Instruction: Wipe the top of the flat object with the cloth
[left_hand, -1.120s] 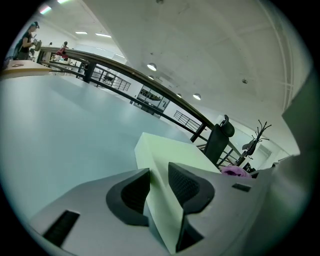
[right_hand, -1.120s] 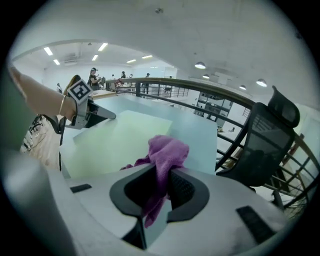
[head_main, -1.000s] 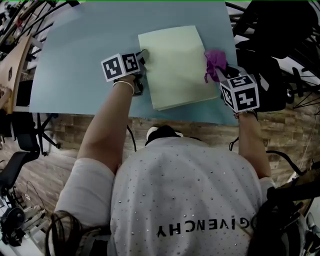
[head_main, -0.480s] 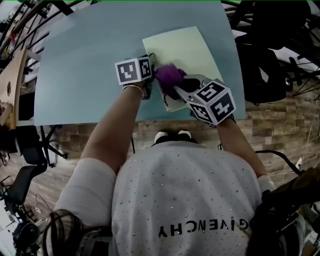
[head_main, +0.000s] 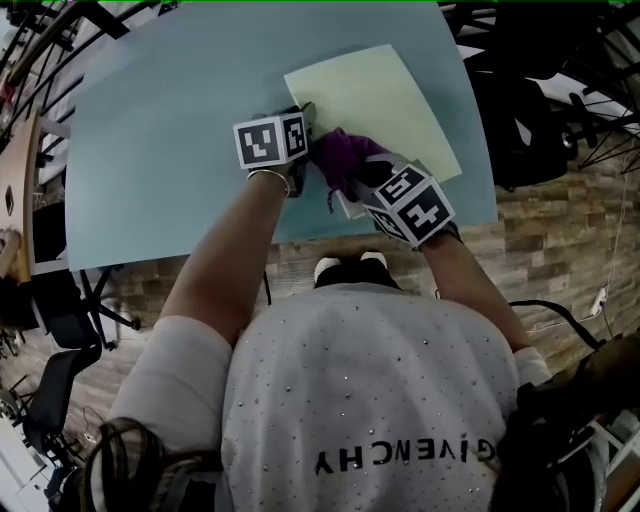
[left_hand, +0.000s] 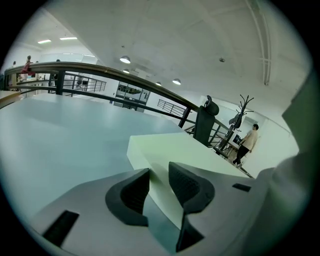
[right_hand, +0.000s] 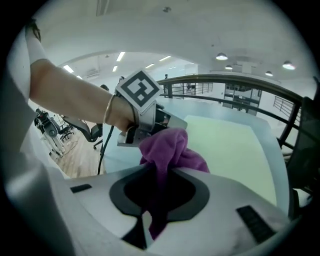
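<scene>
On the pale green board (head_main: 385, 100) lying on a blue table (head_main: 160, 150), a purple cloth (head_main: 340, 155) sits at the board's near left corner, pinched tight in the right gripper (right_hand: 159, 172). The left gripper (left_hand: 159, 182) clamps its half-closed jaws on the board's left edge.

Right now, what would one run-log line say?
left gripper: clamps edge of pale green board | right gripper: holds purple cloth on its near corner

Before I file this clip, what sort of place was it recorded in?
Probably a large open office or lab hall. It has recessed ceiling lights, a long railing, an office chair and plank flooring around a big blue table.
</scene>
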